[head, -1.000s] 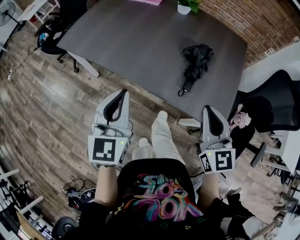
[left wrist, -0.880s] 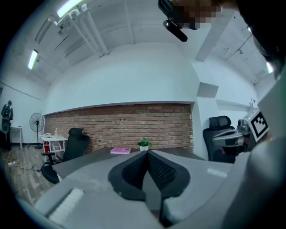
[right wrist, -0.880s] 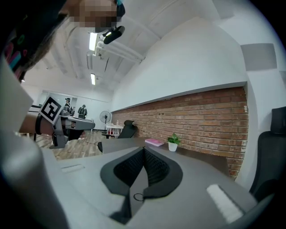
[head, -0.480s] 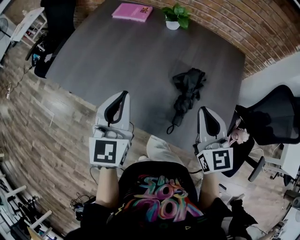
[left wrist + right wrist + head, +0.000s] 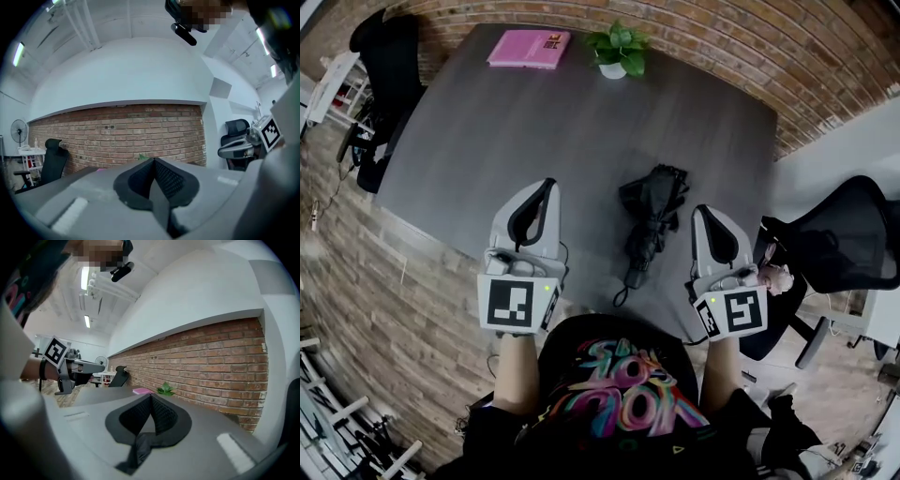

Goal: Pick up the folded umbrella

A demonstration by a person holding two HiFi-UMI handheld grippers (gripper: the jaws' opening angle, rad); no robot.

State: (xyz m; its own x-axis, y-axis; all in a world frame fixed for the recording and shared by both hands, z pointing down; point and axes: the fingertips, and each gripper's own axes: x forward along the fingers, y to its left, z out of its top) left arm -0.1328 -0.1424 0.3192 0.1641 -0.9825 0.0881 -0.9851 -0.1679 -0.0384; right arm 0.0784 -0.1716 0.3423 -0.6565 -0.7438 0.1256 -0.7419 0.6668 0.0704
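A person stands at the near edge of a grey table (image 5: 487,131) with a two-jaw tool in each hand, both pointed out across the tabletop. The left gripper (image 5: 547,182) has its fingers pressed together with nothing between them, as its own camera confirms (image 5: 153,160). The right gripper (image 5: 702,210) is likewise closed and empty, its dark pads meeting at the tip (image 5: 151,396). The folded umbrella (image 5: 652,214), black and loosely bundled, lies flat on the table in the gap between the two sets of fingers, nearer the right gripper's tips than the left's and touching neither. Its bulky end sits about level with the fingertips, while its narrow handle end and wrist loop (image 5: 620,296) trail back toward the person, alongside the gripper bodies. Well beyond the fingertips, at the table's far edge against a brick wall (image 5: 741,42), stand a small potted plant (image 5: 616,49) and a pink book (image 5: 530,48); both show ahead of the right gripper's tip in its own view. A black office chair (image 5: 853,234) stands off to the right of the right gripper, past the table's edge.
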